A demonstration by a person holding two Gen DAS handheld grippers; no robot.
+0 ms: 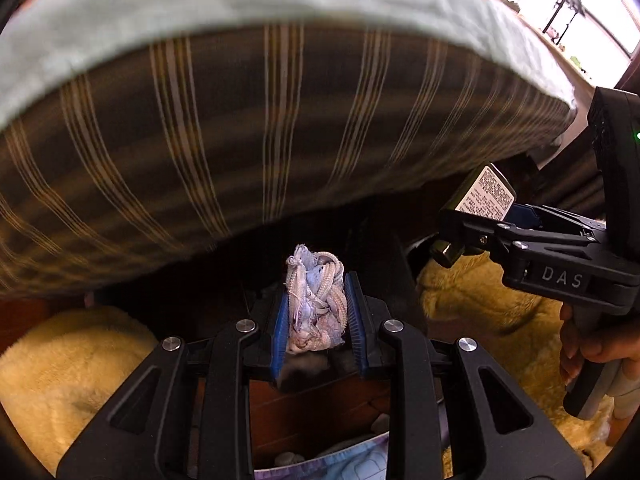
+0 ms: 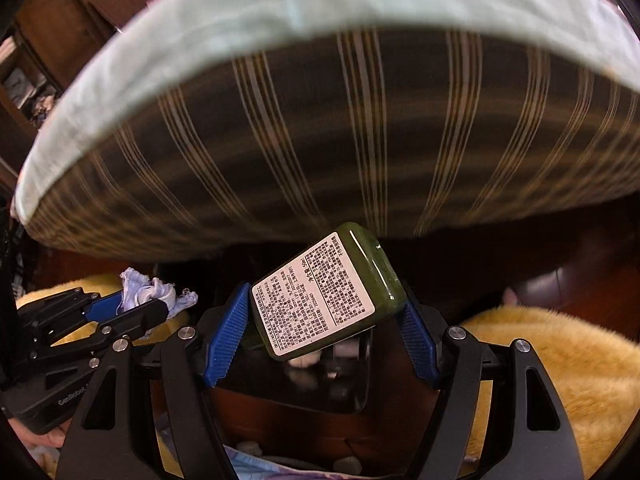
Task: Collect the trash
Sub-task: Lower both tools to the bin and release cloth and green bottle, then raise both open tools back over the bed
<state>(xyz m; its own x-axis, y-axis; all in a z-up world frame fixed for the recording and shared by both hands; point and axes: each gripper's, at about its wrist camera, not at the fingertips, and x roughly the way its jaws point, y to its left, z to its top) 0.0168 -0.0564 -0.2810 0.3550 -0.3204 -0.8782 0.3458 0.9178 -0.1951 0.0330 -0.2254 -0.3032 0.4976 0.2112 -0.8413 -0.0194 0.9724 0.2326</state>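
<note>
Rag wad (image 1: 316,304) pinched between the pads of the left gripper (image 1: 318,312), held in the air below the striped mattress (image 1: 280,120). Green bottle (image 2: 332,292), white label up, clamped askew across the right gripper (image 2: 320,320), which grips only its lower end. Both carried above the yellow rugs (image 2: 560,360) and a dark bin (image 2: 320,380) with pale scraps inside. Risk: the tilted bottle could pivot out of the pads; loose rag threads may snag on release.
</note>
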